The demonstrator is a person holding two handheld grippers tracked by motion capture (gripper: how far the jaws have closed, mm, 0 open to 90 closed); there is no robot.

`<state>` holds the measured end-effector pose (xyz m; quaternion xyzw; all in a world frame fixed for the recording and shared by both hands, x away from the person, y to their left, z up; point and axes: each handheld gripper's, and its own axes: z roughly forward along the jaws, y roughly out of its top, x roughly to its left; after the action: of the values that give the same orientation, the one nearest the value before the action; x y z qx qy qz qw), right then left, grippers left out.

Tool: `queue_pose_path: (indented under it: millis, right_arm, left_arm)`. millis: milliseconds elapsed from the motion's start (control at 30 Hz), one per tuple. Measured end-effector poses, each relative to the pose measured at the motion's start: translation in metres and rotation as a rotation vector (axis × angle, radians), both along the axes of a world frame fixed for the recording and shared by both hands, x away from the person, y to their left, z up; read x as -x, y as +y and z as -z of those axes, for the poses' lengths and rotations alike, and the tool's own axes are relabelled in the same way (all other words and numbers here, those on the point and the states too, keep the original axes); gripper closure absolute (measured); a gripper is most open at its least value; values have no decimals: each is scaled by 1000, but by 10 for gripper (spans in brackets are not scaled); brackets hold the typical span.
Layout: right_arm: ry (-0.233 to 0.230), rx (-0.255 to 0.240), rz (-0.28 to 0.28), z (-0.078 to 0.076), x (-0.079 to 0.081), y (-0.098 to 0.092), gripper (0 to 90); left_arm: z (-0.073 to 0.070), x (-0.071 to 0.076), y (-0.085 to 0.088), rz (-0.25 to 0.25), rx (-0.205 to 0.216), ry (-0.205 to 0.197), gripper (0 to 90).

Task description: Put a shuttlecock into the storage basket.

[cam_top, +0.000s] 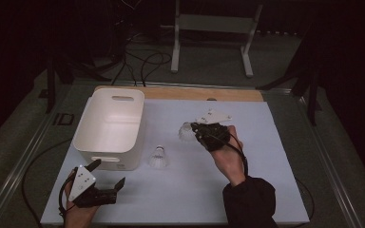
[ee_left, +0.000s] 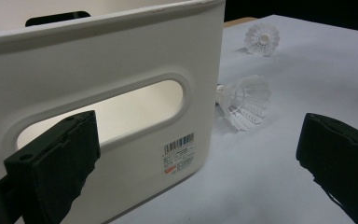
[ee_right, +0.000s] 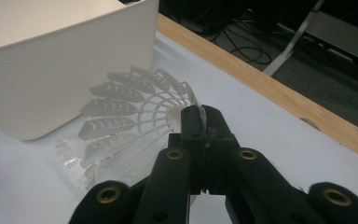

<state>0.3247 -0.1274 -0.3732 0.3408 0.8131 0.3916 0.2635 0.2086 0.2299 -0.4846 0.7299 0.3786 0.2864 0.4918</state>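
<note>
A white plastic shuttlecock (cam_top: 158, 158) (ee_left: 244, 102) stands on the white mat just right of the white bin (cam_top: 109, 126) (ee_left: 121, 93). A second shuttlecock (cam_top: 186, 132) (ee_right: 130, 121) is held slightly above the mat, and my right gripper (cam_top: 197, 129) (ee_right: 200, 116) is shut on the rim of its skirt. Its skirt points toward the bin (ee_right: 65, 60). My left gripper (cam_top: 108, 174) (ee_left: 196, 140) stands open at the bin's near end, facing the handle slot with nothing between its jaws. The left gripper view also catches a shuttlecock (ee_left: 262, 38) farther off.
The white mat (cam_top: 247, 180) covers most of the table, and a wooden edge (cam_top: 199, 93) (ee_right: 270, 88) runs along the far side. Beyond it, cables and a white metal stand (cam_top: 209, 28) are on the floor. The bin holds nothing that I can see.
</note>
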Motion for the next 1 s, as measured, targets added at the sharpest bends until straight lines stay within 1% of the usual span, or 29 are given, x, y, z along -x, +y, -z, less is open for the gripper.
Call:
queue_pose_path:
  millis: [400,667,1000]
  right_arm:
    - [12,-24,-16,-2,-5,8,889]
    - [10,-22,-24,-2,-7,14,890]
    - [7,-22,-33,-5,-11,22,889]
  left_arm:
    - [0,0,0,1,6,-4,3]
    - [0,0,0,3,2,-2,3]
    - [-1,0,1,4,5,-1,3]
